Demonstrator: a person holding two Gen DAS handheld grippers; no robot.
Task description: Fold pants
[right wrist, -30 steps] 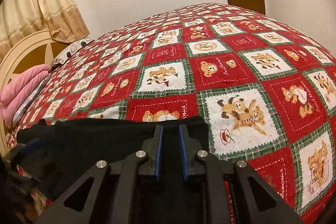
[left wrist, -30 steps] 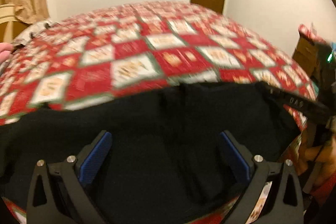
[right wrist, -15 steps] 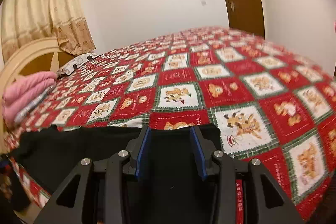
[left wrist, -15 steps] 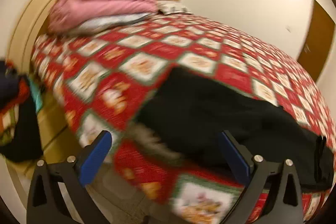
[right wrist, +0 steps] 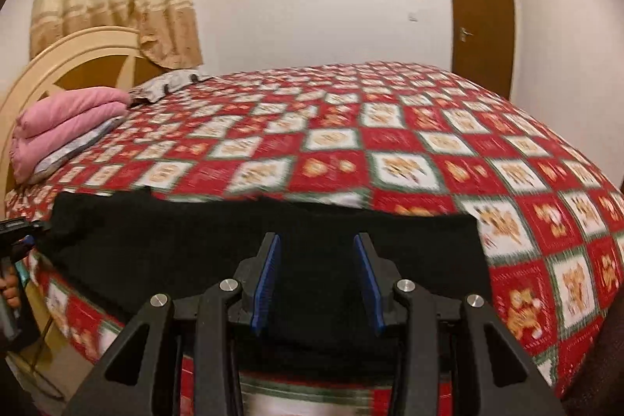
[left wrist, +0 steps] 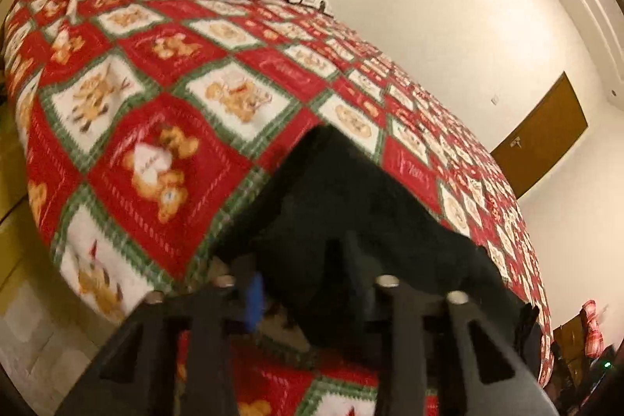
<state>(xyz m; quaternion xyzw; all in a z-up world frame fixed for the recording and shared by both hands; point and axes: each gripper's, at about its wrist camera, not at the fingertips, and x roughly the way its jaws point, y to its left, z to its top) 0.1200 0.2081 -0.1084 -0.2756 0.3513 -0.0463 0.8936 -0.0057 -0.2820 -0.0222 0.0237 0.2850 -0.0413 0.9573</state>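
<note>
Black pants (right wrist: 218, 244) lie flat along the near edge of a bed with a red, white and green teddy-bear quilt (right wrist: 390, 143). My right gripper (right wrist: 316, 279) is open just above the pants' right part, with nothing between its blue pads (right wrist: 265, 279). In the left wrist view the pants (left wrist: 351, 205) run off to the right, and my left gripper (left wrist: 300, 283) has its fingers close together around the pants' near end; the frame is blurred. The left gripper also shows at the left edge of the right wrist view (right wrist: 15, 232).
A folded pink blanket (right wrist: 66, 119) on a grey pillow lies at the head of the bed by the cream headboard (right wrist: 78, 53). A brown door (right wrist: 481, 14) is in the far wall. Floor shows below the bed edge (left wrist: 35, 318).
My right gripper has opened and let go of the pants. My left gripper has swung to the pants' left end and its fingers have closed from wide open.
</note>
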